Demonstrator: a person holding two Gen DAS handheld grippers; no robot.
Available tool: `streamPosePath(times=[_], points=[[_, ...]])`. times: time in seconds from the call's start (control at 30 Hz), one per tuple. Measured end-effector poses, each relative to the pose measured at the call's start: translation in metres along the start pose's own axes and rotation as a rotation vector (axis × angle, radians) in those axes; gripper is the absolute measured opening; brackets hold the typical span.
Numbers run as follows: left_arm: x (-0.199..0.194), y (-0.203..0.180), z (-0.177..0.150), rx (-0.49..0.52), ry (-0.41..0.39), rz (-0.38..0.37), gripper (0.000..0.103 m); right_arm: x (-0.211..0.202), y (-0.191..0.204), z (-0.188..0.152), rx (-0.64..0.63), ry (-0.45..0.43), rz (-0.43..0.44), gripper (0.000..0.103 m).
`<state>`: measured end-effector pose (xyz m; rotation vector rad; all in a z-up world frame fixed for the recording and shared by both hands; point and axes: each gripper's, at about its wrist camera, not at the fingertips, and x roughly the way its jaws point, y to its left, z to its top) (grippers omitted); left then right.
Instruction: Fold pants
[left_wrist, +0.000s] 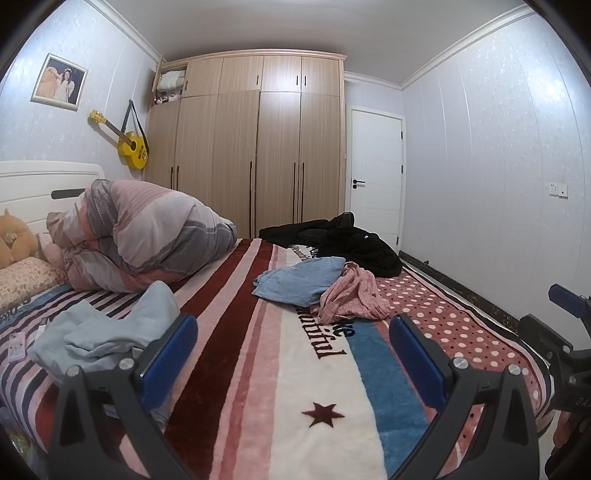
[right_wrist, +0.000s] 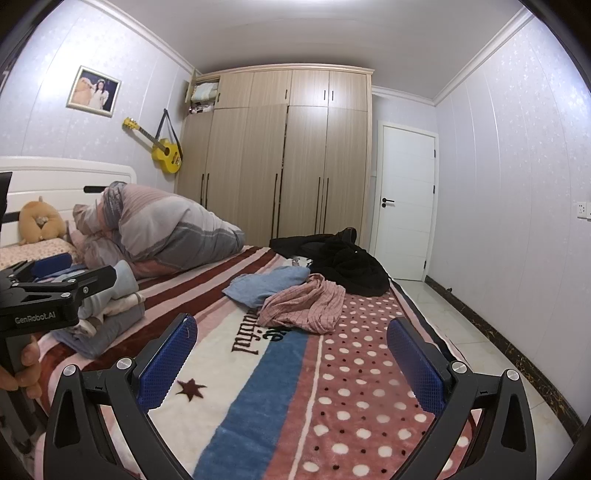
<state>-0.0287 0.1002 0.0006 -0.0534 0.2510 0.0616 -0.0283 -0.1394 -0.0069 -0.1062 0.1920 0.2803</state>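
Crumpled pink checked pants (left_wrist: 351, 295) (right_wrist: 306, 302) lie mid-bed beside a blue garment (left_wrist: 299, 280) (right_wrist: 266, 284), with a black garment (left_wrist: 354, 243) (right_wrist: 343, 262) behind them. My left gripper (left_wrist: 291, 354) is open and empty above the striped blanket (left_wrist: 321, 376), well short of the pants. My right gripper (right_wrist: 291, 358) is open and empty too, over the blanket (right_wrist: 258, 387). The left gripper's body also shows at the left of the right wrist view (right_wrist: 55, 288). The right gripper's body shows at the right edge of the left wrist view (left_wrist: 557, 332).
A stack of folded pale clothes (left_wrist: 107, 328) (right_wrist: 107, 310) sits at the bed's left. A rolled duvet (left_wrist: 147, 232) (right_wrist: 162, 229), pillows and a plush toy (right_wrist: 38, 221) lie by the headboard. A wardrobe (left_wrist: 255, 147), door (left_wrist: 375, 177) and floor (right_wrist: 461, 332) at the right.
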Motion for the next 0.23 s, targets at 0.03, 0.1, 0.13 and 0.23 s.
streamPosePath(times=[0.03,0.1,0.13,0.23], points=[[0.0001,0.0,0.0001,0.0,-0.001,0.0,0.102,-0.0003,0.0003,0.0001,0.0,-0.001,0.0,0.103],[0.0001,0.0005,0.0,0.001,-0.001,0.0,0.102,-0.0001,-0.0001,0.0001,-0.001,-0.001,0.0,0.103],[0.0001,0.001,0.0,0.002,-0.001,-0.002,0.102,-0.0001,-0.0002,0.0001,-0.002,0.0,0.0,0.103],[0.0006,0.0025,-0.0001,0.001,0.002,0.002,0.102,-0.0002,-0.0001,0.0002,-0.001,0.0,0.001,0.103]])
